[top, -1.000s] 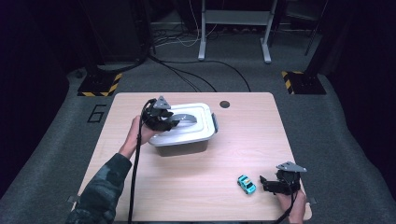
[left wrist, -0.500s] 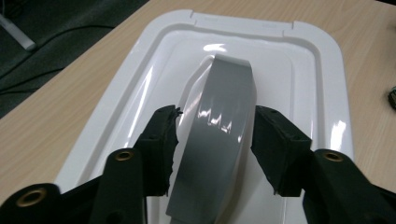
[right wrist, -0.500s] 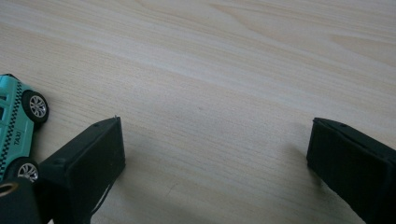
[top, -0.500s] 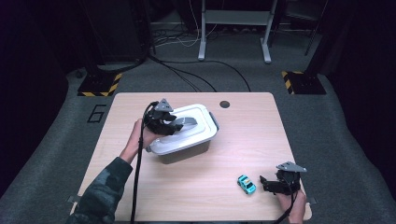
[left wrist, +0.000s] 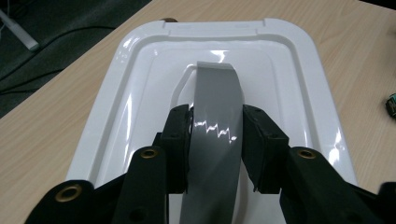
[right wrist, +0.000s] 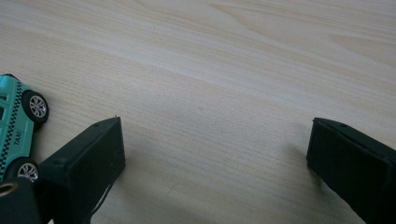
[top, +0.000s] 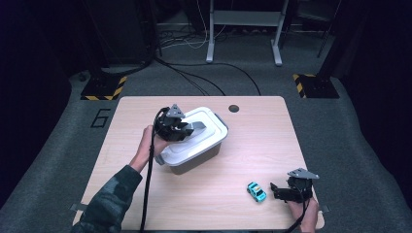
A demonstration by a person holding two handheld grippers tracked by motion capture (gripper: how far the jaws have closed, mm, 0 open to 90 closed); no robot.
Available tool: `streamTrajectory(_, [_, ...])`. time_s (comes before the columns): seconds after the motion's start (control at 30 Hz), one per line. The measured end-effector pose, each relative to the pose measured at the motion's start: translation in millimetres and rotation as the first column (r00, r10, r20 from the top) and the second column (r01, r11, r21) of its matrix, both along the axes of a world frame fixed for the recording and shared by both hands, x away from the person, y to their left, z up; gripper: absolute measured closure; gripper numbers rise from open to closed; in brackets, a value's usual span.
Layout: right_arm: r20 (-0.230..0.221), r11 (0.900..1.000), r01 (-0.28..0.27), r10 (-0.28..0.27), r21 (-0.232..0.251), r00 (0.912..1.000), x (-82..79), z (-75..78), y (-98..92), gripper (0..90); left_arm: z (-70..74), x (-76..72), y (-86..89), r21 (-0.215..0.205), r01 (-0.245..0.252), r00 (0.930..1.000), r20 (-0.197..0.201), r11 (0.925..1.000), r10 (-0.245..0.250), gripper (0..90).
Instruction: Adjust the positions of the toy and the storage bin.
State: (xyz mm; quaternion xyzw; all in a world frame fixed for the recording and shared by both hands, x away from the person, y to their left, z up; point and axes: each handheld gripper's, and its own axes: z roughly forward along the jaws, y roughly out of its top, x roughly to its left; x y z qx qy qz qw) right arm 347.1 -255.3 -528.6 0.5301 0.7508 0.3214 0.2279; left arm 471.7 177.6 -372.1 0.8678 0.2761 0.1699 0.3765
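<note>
A white-lidded storage box [top: 194,162] hangs tilted over the middle-left of the wooden table [top: 272,141], its dark body showing under the lid [top: 210,138]. My left gripper [top: 187,128] is shut on the lid's grey arched handle [top: 198,125]. In the left gripper view, both black pads press the sides of the handle [left wrist: 217,107] over the glossy lid [left wrist: 140,84], with the left gripper [left wrist: 217,123] centred on it. A turquoise toy taxi [top: 256,191] lies near the front right. My right gripper [top: 276,190] rests just right of it, open; the right gripper [right wrist: 215,135] has bare wood between its jaws and the taxi [right wrist: 16,126] outside its left jaw.
A dark round hole [top: 234,108] sits near the table's far edge. A black cable [top: 148,194] trails from the left gripper along the person's sleeve. Cables and stand legs [top: 243,29] lie on the floor beyond the table.
The box has come toward the near side and right, rising and tilting with the left gripper on its handle; its dark body now shows. The right gripper and taxi have not moved.
</note>
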Motion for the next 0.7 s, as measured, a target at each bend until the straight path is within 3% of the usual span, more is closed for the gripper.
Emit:
streamTrajectory(0.4, [0.0,1.0,0.0,0.0,0.0,1.0,0.0,0.0,0.0,3.5,0.3,-16.9,-3.8,-0.006,-0.056,0.9983,-0.015,0.9984,0.056,66.5])
streamTrajectory(0.7, [0.0,1.0,0.0,0.0,0.0,1.0,0.0,0.0,0.0,3.5,-0.6,-34.0,-0.7,-0.02,-0.066,0.9977,-0.019,0.9976,0.066,66.6])
